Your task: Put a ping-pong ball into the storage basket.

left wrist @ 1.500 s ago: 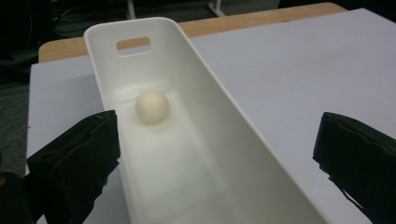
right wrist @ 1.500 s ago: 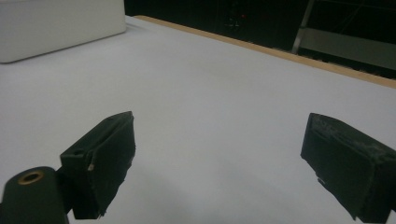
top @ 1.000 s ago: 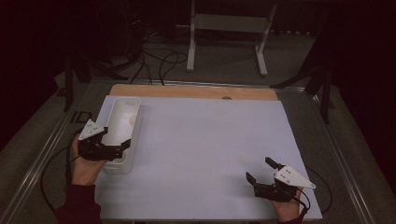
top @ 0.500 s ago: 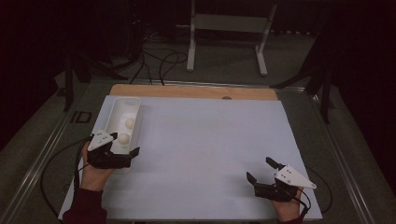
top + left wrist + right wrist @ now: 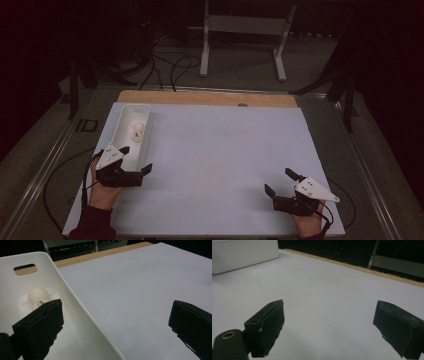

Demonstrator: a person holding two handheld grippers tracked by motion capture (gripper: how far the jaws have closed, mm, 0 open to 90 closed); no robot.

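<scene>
Table (image 5: 220, 150) covered by a white sheet, with a bare wooden strip (image 5: 210, 98) along the far edge. Room dark beyond it; cables (image 5: 170, 70) on the floor and a white metal stand (image 5: 245, 30) behind the table.

White tray (image 5: 131, 136) lies at the left side of the sheet, long and narrow, long axis running from the near side to the far side, parallel to the sheet's left edge. A slot handle (image 5: 25, 267) is cut in its far end wall. Two pale round items (image 5: 137, 127) sit in the far half of the tray, touching or nearly so; what they are cannot be told.

Left gripper (image 5: 136, 160) at the tray's near end, jaws wide apart and empty. In the left gripper view one jaw stands over the tray's inside and the other over the bare sheet, so the tray's right wall (image 5: 82, 312) runs between them.

Right gripper (image 5: 281, 182) low over the sheet near the right front corner, well apart from the tray. Jaws spread wide, nothing between them.
</scene>
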